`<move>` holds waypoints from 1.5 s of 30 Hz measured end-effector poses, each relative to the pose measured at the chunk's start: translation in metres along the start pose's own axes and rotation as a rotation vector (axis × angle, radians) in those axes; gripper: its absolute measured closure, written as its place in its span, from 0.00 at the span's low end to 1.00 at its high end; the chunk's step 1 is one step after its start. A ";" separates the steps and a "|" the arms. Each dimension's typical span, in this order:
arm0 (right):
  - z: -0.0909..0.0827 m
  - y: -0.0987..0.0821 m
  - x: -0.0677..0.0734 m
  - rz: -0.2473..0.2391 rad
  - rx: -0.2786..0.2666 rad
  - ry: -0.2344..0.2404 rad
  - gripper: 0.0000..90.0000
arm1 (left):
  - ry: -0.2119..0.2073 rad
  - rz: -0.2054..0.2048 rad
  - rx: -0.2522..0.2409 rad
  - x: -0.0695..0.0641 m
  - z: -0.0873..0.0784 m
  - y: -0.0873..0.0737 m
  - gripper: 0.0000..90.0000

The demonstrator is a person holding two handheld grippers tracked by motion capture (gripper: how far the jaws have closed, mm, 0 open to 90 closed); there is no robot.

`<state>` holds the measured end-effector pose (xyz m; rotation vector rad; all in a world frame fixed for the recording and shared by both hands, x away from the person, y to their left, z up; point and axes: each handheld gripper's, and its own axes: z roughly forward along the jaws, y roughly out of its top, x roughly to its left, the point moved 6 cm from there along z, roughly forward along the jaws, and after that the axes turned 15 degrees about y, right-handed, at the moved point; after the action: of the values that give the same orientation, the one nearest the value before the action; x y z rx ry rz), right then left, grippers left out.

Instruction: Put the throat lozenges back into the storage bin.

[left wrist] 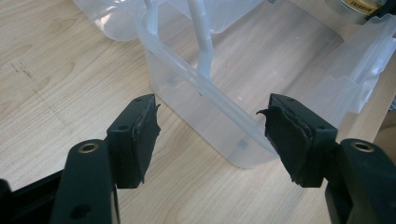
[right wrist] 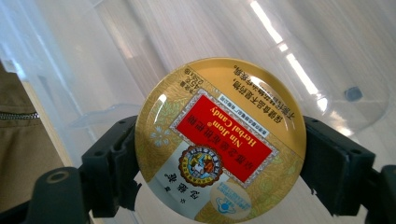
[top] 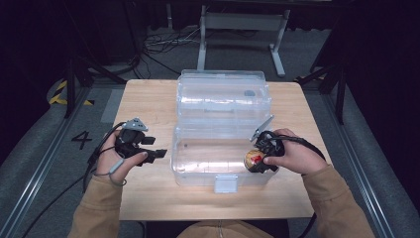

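A clear plastic storage box [top: 198,158] stands open in the middle of the wooden table, its lid [top: 223,94] folded back behind it. My right gripper [top: 258,159] is shut on a round gold candy tin [right wrist: 219,140] with a red label, held over the box's right end; the tin [top: 253,159] shows as a small gold disc from above. My left gripper [top: 161,153] is open just left of the box, its jaws spread wide with nothing between them. In the left gripper view the box's corner wall [left wrist: 219,116] lies just beyond the gripper [left wrist: 210,126].
The wooden table [top: 148,104] has bare room to the left and front of the box. A white latch tab [top: 225,184] hangs at the box's front. Cables and a metal stand [top: 237,25] lie on the floor behind the table.
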<state>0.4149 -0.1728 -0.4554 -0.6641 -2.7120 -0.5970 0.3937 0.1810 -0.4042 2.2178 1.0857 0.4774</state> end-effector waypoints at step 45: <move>0.014 -0.006 -0.006 0.128 0.015 -0.125 0.22 | -0.001 0.005 0.004 0.001 0.001 -0.001 0.39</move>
<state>0.4151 -0.1732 -0.4718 -0.8909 -2.7582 -0.5202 0.3944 0.1813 -0.4053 2.2241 1.0817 0.4765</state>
